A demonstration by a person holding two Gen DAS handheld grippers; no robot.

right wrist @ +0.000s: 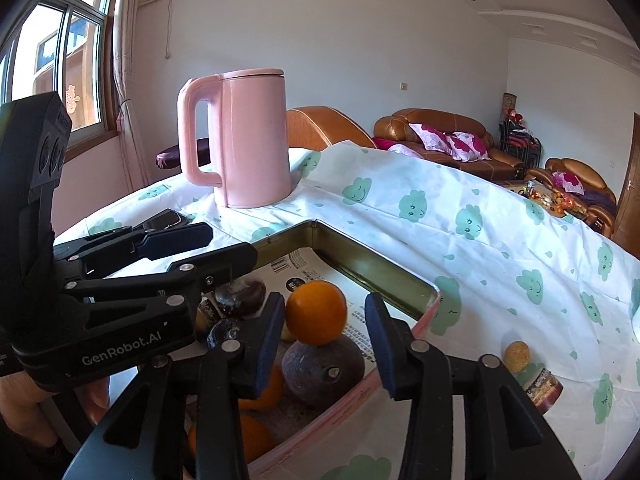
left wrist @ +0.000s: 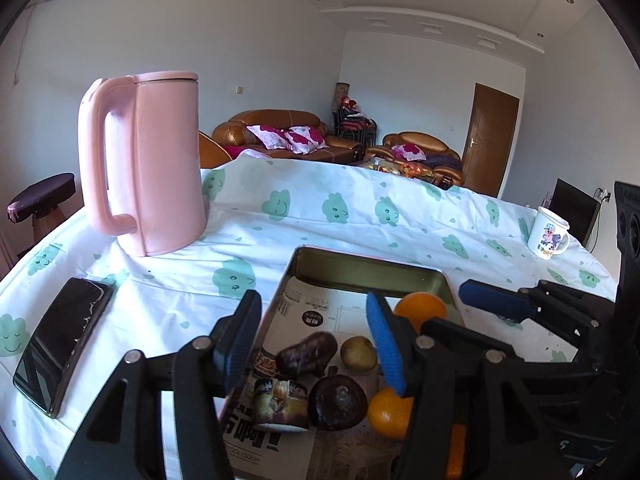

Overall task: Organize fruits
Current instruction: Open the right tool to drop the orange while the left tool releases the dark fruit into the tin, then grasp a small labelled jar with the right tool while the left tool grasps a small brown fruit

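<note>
In the left wrist view, the left gripper (left wrist: 316, 340) is spread wide and holds nothing. It hangs over the shallow pink metal tray (left wrist: 372, 272) lined with printed paper. In the tray lie a round orange (left wrist: 420, 310), a dark purple fruit (left wrist: 338, 402) and a small yellow-brown fruit (left wrist: 359, 353). A tall pink plastic kettle (left wrist: 156, 164) stands near the table's far left corner.

In the right wrist view, the right gripper (right wrist: 326, 328) is also spread wide, with the orange (right wrist: 316, 312) between its fingers but loose. A small yellow ball-shaped fruit (right wrist: 517, 356) lies on the cloud-print tablecloth (right wrist: 480, 240), right of the tray.
</note>
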